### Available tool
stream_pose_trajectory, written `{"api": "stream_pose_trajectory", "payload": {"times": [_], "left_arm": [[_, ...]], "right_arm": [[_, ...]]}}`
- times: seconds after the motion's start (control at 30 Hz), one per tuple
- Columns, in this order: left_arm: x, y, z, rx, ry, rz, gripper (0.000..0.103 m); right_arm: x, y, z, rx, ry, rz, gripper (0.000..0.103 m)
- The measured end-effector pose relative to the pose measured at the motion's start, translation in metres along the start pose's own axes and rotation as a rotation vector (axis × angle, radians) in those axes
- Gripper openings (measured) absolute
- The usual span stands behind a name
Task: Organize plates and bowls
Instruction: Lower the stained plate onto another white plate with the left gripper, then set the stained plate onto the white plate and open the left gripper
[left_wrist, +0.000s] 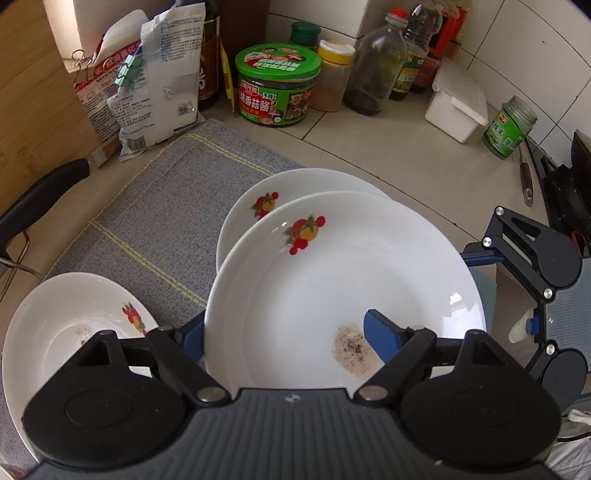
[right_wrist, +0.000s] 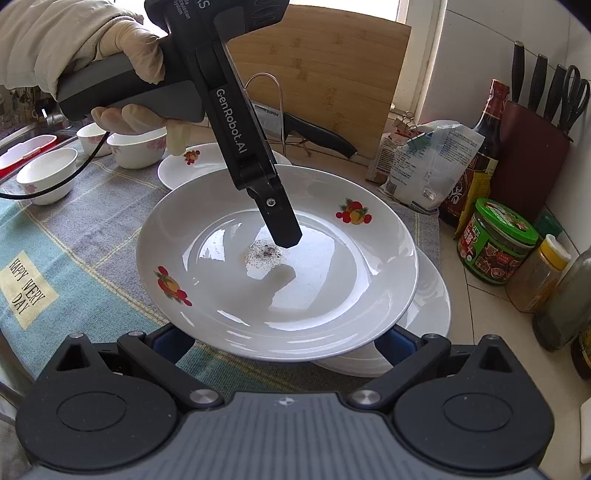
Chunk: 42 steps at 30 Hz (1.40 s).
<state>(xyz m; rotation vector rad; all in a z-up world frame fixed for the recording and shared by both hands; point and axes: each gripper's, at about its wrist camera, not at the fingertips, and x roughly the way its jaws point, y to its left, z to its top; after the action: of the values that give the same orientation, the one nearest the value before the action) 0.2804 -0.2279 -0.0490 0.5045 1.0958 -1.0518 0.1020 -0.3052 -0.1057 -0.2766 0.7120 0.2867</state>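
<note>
Mid-task: our left gripper (left_wrist: 284, 338) clamps the near rim of a soiled plate (left_wrist: 343, 291) above a second plate (left_wrist: 243, 206), right gripper's (right_wrist: 284, 341) state untellable under its rim; another plate (left_wrist: 70, 325) left, bowls (right_wrist: 136, 147) far left unstacked

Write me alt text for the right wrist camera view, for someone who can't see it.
A gloved hand holds the left gripper, gripping a white fruit-print plate with a speckled stain, held above a second plate. Around them: a striped cloth, small bowls, a cutting board, and jars on the counter.
</note>
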Motion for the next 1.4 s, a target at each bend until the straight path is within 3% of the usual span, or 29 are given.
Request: {"api": "stream_pose_trajectory", "payload": {"times": [1.17,1.4], "left_arm": [[0.056,-0.011,0.036,0.028,0.04,-0.043,0.086],[0.065,-0.012,0.041,0.053,0.061,-0.008,0.088]], "right_arm": [[-0.004,-0.028,-0.014,0.148,0.047,-0.075,0.103],[-0.007,-0.032,-0.012,0.19,0.029,-0.069,0.103]]}}
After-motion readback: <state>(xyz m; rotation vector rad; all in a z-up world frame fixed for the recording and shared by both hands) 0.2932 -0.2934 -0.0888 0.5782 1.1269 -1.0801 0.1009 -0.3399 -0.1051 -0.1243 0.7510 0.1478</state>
